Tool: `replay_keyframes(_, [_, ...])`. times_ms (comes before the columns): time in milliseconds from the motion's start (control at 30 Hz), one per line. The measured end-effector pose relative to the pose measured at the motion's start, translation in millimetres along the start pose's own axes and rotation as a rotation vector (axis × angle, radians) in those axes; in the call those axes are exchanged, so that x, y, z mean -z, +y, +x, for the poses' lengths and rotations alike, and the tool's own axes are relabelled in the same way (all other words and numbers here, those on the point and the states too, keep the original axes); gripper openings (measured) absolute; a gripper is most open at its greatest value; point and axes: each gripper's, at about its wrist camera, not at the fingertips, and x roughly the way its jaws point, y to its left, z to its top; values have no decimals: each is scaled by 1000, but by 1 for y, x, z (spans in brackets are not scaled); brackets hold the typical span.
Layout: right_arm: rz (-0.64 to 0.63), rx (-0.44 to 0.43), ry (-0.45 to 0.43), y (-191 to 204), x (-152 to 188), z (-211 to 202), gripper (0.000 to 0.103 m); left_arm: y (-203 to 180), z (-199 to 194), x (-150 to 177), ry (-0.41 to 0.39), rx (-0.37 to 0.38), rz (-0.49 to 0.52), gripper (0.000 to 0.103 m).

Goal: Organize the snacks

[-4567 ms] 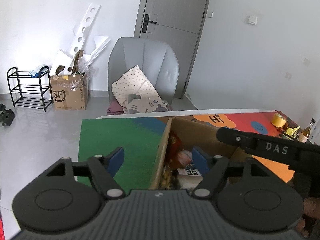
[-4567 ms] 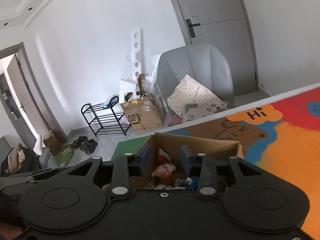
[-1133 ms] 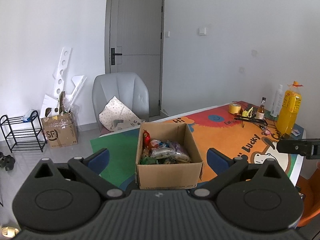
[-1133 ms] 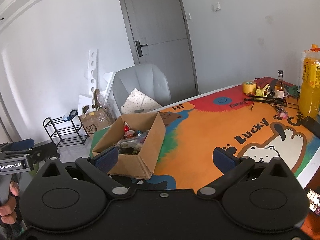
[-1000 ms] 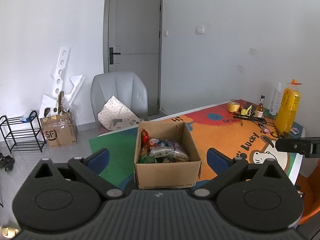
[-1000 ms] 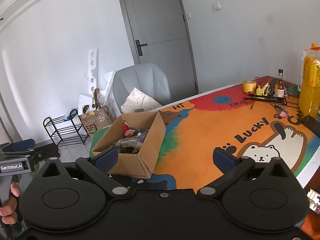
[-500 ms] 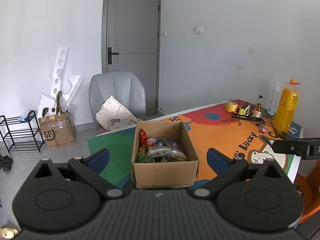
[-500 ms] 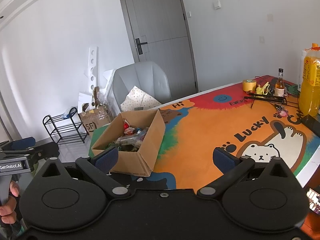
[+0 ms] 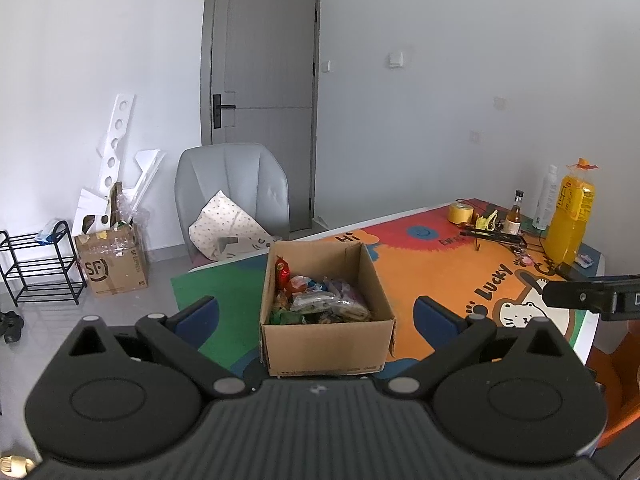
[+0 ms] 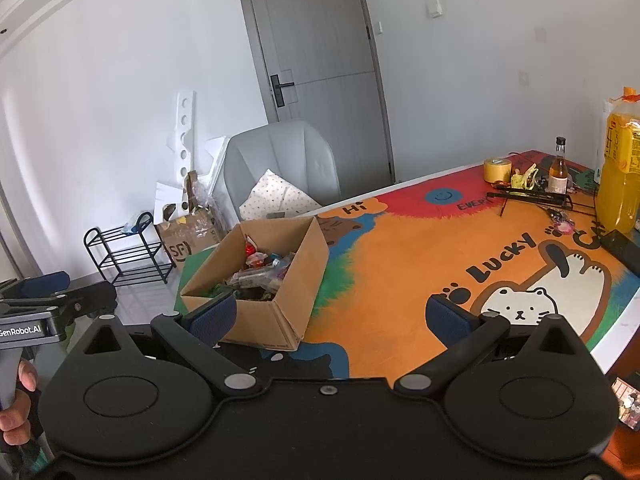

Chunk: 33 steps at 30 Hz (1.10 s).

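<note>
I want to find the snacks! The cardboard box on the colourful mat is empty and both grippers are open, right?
Not quite. The cardboard box is not empty: the left wrist view shows snack packets piled inside it. The rest is right: it sits on the colourful mat, and the left gripper and right gripper are both open.

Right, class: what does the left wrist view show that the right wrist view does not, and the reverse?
Left wrist only: shoes on the floor and a white bottle behind the orange drink.

Right wrist only: a hand gripping the left gripper's handle.

Both: the open cardboard box of snacks, the cat mat, the grey chair.
</note>
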Motion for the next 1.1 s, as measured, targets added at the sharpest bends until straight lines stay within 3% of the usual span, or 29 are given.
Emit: replay_keyframes(1100, [-2, 3, 8, -2, 3, 1, 103, -3, 6, 5, 14, 24, 6, 103])
